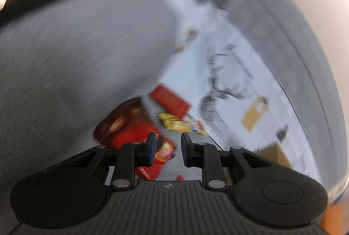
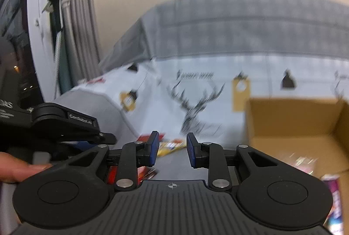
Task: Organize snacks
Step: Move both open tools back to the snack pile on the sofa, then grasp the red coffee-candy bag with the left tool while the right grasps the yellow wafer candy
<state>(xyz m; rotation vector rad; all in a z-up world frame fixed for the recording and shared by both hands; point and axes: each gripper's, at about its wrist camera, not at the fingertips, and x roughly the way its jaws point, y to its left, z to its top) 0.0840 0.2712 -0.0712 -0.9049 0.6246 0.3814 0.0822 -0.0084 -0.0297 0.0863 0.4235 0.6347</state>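
Several snack packs lie on a grey surface ahead of both grippers. The left wrist view is blurred. In it a red pack (image 1: 130, 128) lies just beyond the left finger, with a flat red box (image 1: 171, 101) and a yellow packet (image 1: 178, 123) farther on. My left gripper (image 1: 169, 148) is open, with only grey surface showing in the gap. My right gripper (image 2: 171, 148) is also open and holds nothing. The yellow packet (image 2: 168, 147) lies beyond its fingertips and a red pack (image 2: 146, 171) lies under its left finger. An open cardboard box (image 2: 294, 125) stands to the right.
A big grey cushion (image 1: 76, 49) fills the left. A deer-print sheet (image 2: 196, 104) covers the bed behind. Colourful packets (image 2: 333, 191) lie low at the right by the box. A hand (image 2: 17, 167) holds the other gripper's black housing (image 2: 65, 121). Curtains (image 2: 76, 16) hang at the far left.
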